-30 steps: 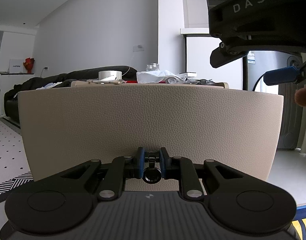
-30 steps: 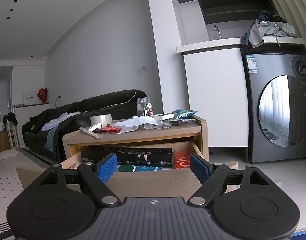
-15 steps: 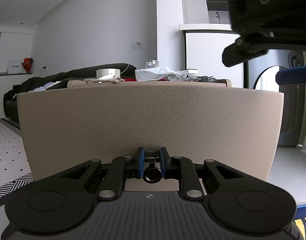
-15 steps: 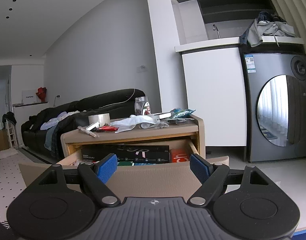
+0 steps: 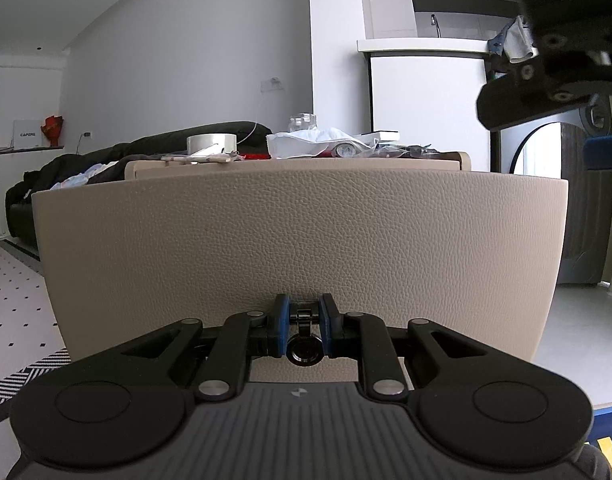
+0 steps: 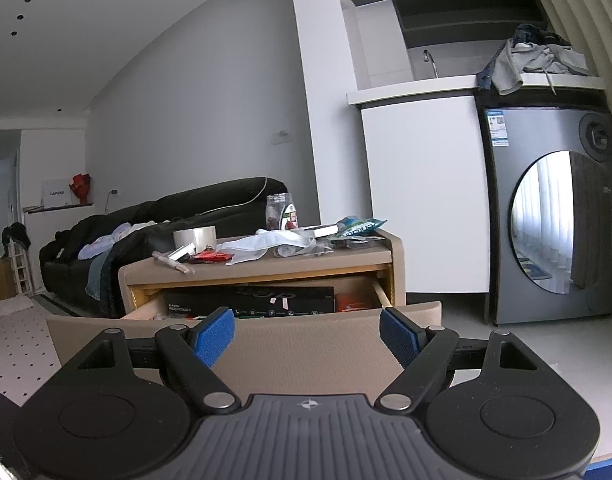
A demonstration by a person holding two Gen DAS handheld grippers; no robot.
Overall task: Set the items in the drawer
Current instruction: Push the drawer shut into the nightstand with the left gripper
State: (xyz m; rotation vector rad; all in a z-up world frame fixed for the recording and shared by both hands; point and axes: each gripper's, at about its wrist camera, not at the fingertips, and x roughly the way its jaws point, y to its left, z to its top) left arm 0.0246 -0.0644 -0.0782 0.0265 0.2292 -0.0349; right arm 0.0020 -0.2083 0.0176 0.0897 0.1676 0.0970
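Left gripper (image 5: 303,326) clamped on drawer handle (image 5: 304,354)

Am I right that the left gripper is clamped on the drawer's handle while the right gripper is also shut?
Not quite: the right gripper is open, its blue pads spread wide in the right wrist view. The left gripper is indeed clamped on the drawer handle.

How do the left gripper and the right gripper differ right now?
The left gripper is shut on the drawer's black handle; the right gripper is open and holds nothing. The left sits against the drawer front; the right hangs above it. Both have blue pads.
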